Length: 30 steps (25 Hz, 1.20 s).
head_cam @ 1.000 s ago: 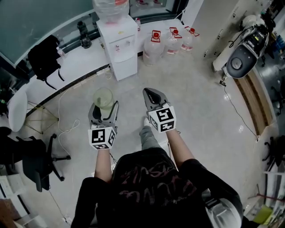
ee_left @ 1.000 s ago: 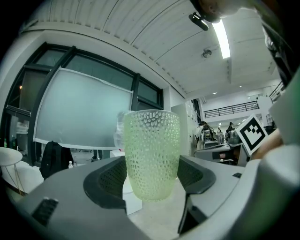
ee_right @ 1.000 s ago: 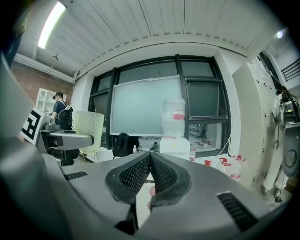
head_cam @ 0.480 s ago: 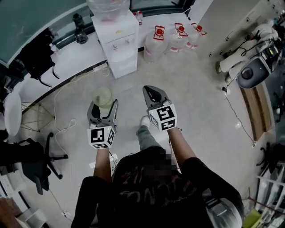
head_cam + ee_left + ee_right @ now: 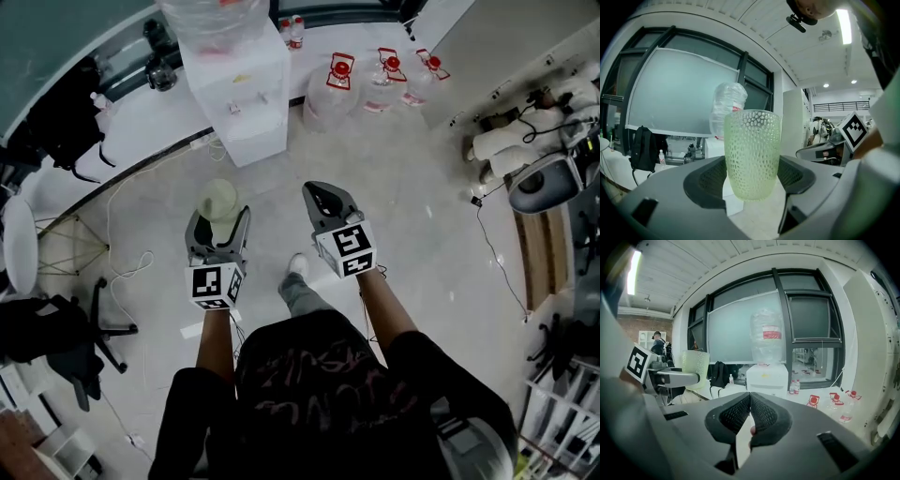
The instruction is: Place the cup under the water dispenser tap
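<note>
Head view: left gripper [image 5: 223,219] pinches the dimpled green cup [image 5: 217,197] at its 12 o'clock; water dispenser [image 5: 239,84] farther toward 12 o'clock, well apart; right gripper [image 5: 321,192] at 3 o'clock of the left.
Left gripper view: jaws press on the upright cup's lower sides.
Right gripper view: jaws pressed together, empty; water dispenser at 12 o'clock.

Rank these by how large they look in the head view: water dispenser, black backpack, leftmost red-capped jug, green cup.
1. water dispenser
2. black backpack
3. leftmost red-capped jug
4. green cup, partly hidden by the left gripper; it looks close to the jug, so that pair is unsure.
</note>
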Each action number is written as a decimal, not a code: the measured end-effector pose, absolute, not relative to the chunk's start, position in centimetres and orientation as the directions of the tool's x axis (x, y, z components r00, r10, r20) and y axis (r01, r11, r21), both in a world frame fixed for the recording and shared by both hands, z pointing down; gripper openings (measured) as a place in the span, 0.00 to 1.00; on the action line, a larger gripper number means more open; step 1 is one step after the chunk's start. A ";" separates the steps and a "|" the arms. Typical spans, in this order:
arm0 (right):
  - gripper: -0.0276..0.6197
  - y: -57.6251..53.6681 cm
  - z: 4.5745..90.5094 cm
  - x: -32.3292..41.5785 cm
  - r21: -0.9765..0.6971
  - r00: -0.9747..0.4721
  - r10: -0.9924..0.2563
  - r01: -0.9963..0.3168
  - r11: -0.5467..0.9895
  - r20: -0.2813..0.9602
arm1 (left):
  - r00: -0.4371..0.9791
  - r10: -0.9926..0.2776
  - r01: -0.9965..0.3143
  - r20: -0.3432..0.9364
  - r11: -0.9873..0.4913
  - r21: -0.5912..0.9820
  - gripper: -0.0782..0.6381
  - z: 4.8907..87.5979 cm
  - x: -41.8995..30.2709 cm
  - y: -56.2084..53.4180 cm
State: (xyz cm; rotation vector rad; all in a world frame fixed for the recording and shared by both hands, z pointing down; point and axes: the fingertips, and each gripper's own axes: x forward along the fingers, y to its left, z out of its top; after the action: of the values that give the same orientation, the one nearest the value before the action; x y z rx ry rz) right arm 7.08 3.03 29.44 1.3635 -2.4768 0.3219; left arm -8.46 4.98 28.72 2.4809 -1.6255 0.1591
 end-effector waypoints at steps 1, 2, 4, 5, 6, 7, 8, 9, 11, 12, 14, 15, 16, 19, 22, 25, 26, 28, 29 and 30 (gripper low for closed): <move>0.07 2.3 29.7 7.4 -0.057 -0.511 -0.779 -0.847 0.529 0.363 | 0.397 -0.899 -0.918 0.187 -0.388 0.083 0.59 28.9 -8.1 4.3; 0.07 1.6 29.9 7.7 -0.059 -0.514 -0.777 -0.845 0.532 0.362 | 0.396 -0.898 -0.918 0.191 -0.388 0.080 0.59 29.0 -7.7 3.7; 0.07 0.5 30.1 8.4 -0.061 -0.512 -0.783 -0.848 0.526 0.355 | 0.396 -0.896 -0.918 0.202 -0.389 0.074 0.59 29.4 -7.0 2.8; 0.07 0.0 30.2 8.6 -0.065 -0.509 -0.785 -0.850 0.522 0.353 | 0.395 -0.895 -0.918 0.207 -0.389 0.073 0.59 29.6 -6.7 2.5; 0.07 -0.4 30.4 8.8 -0.071 -0.510 -0.784 -0.851 0.521 0.355 | 0.394 -0.894 -0.919 0.213 -0.388 0.072 0.59 29.8 -6.5 2.1; 0.06 -0.7 30.6 9.0 -0.077 -0.513 -0.780 -0.849 0.523 0.358 | 0.392 -0.894 -0.920 0.219 -0.385 0.073 0.59 30.0 -6.4 1.9; 0.06 -1.0 30.9 9.1 -0.081 -0.517 -0.776 -0.846 0.526 0.361 | 0.389 -0.893 -0.921 0.226 -0.383 0.074 0.59 30.2 -6.3 1.6; 0.07 -1.3 31.1 9.2 -0.084 -0.520 -0.773 -0.844 0.529 0.364 | 0.388 -0.892 -0.922 0.232 -0.382 0.073 0.59 30.5 -6.3 1.3; 0.07 -1.8 31.6 9.5 -0.090 -0.525 -0.767 -0.841 0.533 0.369 | 0.384 -0.893 -0.923 0.236 -0.379 0.067 0.59 30.8 -6.1 0.6; 0.06 -2.0 31.9 9.6 -0.093 -0.527 -0.765 -0.840 0.534 0.371 | 0.381 -0.894 -0.924 0.237 -0.376 0.065 0.59 31.1 -6.0 0.2; 0.07 -2.4 32.6 9.8 -0.096 -0.529 -0.760 -0.839 0.536 0.378 | 0.375 -0.895 -0.926 0.242 -0.372 0.062 0.59 31.6 -6.0 -0.4; 0.07 -2.6 33.0 9.9 -0.097 -0.529 -0.757 -0.838 0.536 0.383 | 0.374 -0.895 -0.927 0.244 -0.370 0.061 0.59 31.9 -5.9 -0.7; 0.07 -2.8 33.3 9.9 -0.100 -0.529 -0.755 -0.838 0.536 0.386 | 0.372 -0.894 -0.927 0.248 -0.369 0.062 0.59 32.2 -5.9 -1.0; 0.07 -3.6 34.3 10.0 -0.104 -0.530 -0.749 -0.837 0.537 0.396 | 0.369 -0.887 -0.929 0.277 -0.363 0.075 0.59 33.6 -6.0 -1.8; 0.07 -4.5 35.2 9.9 -0.098 -0.531 -0.746 -0.835 0.542 0.402 | 0.374 -0.884 -0.927 0.281 -0.367 0.079 0.59 34.8 -5.9 -2.9; 0.06 -5.7 36.3 9.9 -0.093 -0.529 -0.746 -0.835 0.542 0.405 | 0.377 -0.889 -0.926 0.259 -0.370 0.074 0.59 35.6 -6.0 -4.3; 0.07 -6.0 36.7 9.9 -0.095 -0.528 -0.747 -0.836 0.540 0.404 | 0.378 -0.887 -0.925 0.264 -0.371 0.078 0.59 36.1 -6.0 -4.6; 0.07 -6.7 37.4 9.8 -0.105 -0.526 -0.751 -0.840 0.532 0.400 | 0.377 -0.882 -0.926 0.284 -0.368 0.087 0.59 37.4 -6.1 -5.2; 0.07 -7.2 37.7 9.8 -0.108 -0.525 -0.753 -0.841 0.530 0.398 | 0.374 -0.883 -0.927 0.284 -0.365 0.087 0.59 37.8 -6.2 -5.6; 0.07 -7.6 38.1 9.7 -0.109 -0.524 -0.754 -0.842 0.528 0.396 | 0.372 -0.886 -0.928 0.276 -0.363 0.084 0.59 38.1 -6.4 -6.1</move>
State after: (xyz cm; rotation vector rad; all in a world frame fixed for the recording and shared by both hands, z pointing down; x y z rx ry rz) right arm 9.70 -7.60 38.08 1.3299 -2.4702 0.4165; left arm -6.38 -6.09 38.15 2.4065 -1.6222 0.2693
